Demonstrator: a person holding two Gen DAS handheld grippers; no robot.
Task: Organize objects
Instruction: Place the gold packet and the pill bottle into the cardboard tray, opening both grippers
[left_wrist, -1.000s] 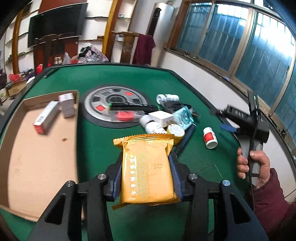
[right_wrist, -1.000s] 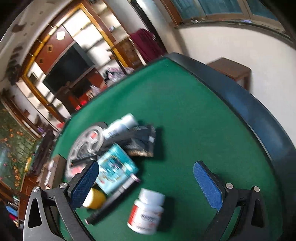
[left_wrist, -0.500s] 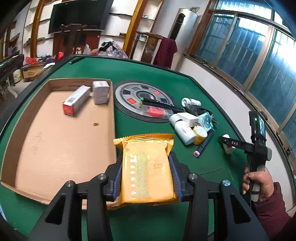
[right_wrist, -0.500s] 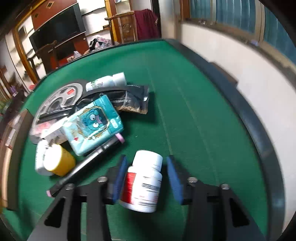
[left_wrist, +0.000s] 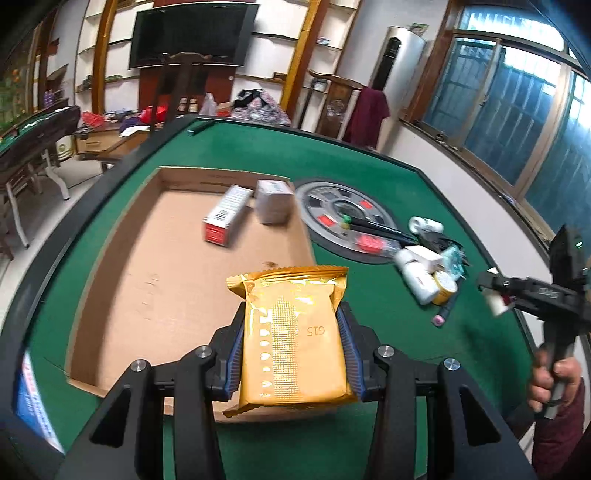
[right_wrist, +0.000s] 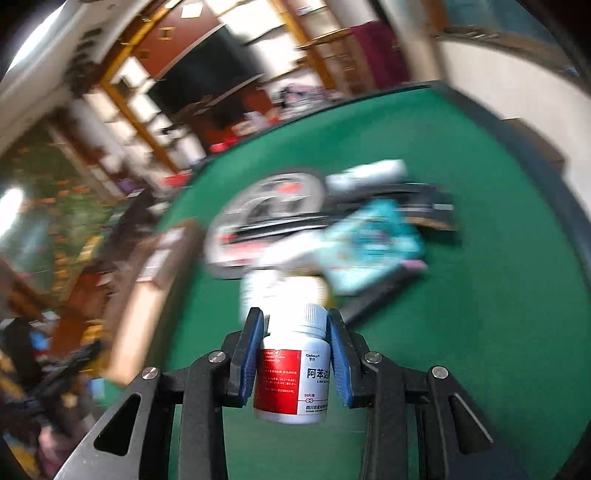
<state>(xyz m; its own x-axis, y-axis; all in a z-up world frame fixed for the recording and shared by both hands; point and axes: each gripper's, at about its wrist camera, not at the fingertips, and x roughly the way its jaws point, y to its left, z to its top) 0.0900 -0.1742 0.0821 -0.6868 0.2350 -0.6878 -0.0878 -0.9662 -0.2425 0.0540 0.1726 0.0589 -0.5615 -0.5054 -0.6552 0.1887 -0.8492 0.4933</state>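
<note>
The left gripper still clamps the packet, now over the box at six o'clock. The right gripper, wide apart a second ago, grips the bottle above the table.

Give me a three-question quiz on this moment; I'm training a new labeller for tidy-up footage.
1. What does the left gripper hold?
2. True or false: the cardboard tray already holds two small boxes.
3. The right gripper is shut on: A) teal packet B) white pill bottle C) yellow tape roll.

Key: 1. A gold foil packet. 2. True. 3. B.
</note>
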